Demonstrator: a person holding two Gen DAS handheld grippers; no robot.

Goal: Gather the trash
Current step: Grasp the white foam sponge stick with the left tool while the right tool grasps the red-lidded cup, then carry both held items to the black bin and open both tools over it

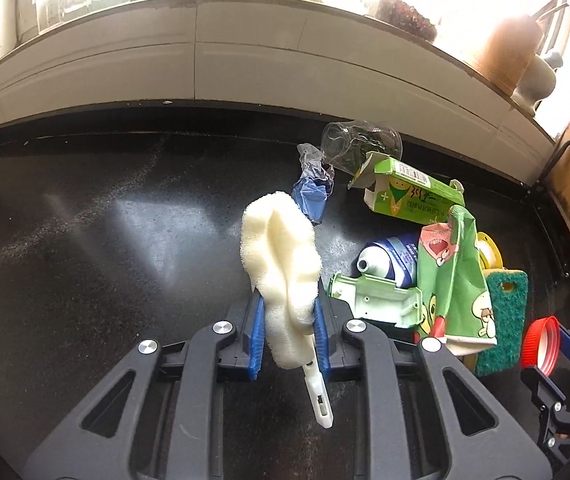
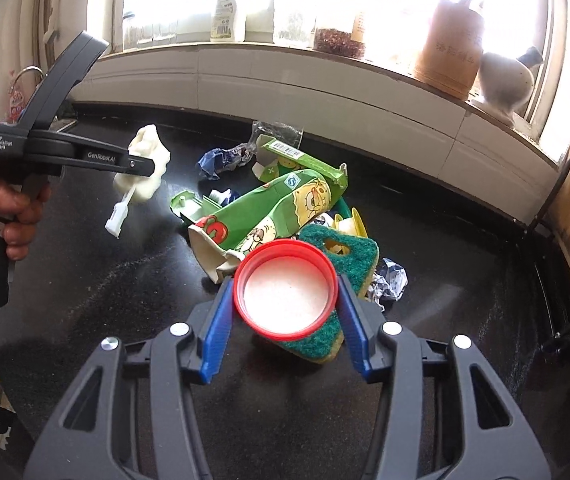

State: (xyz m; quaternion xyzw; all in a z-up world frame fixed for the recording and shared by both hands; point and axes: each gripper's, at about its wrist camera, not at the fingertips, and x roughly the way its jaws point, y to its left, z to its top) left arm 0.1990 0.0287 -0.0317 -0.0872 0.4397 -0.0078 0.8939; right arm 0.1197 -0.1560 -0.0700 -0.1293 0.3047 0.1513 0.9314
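- The left gripper (image 1: 289,320) is clamping a cream foam sponge head (image 1: 281,256) between its blue pads, the white plastic stem (image 1: 319,396) poking back toward the camera; in the right wrist view the same gripper (image 2: 141,166) is hanging above the black countertop (image 1: 85,240), with the person's hand (image 2: 9,216) squeezing the grip.
- Just ahead of the left gripper, a crumpled blue wrapper (image 1: 313,196) is lying on the counter, and beyond it a clear plastic cup (image 1: 361,144) is lying tipped on its side.
- To the right of that gripper the trash is sitting bunched together: a green cardboard box (image 1: 413,192), a blue-and-white tube (image 1: 389,256), a pale green plastic piece (image 1: 373,300) and a green cartoon-printed carton (image 1: 457,280).
- The right gripper (image 2: 285,300) is gripping a red jar lid (image 2: 285,290), open side toward the camera, with a green scouring sponge (image 2: 345,256) just beyond and beneath it; whether lid and sponge are touching is hard to say.
- Right of that gripper, a ball of crumpled foil (image 2: 391,280) is lying beside the sponge.
- No bin or bag is showing in either view, so I judge the collecting to be early: two items are in hand, and most of the pile is waiting on the counter.
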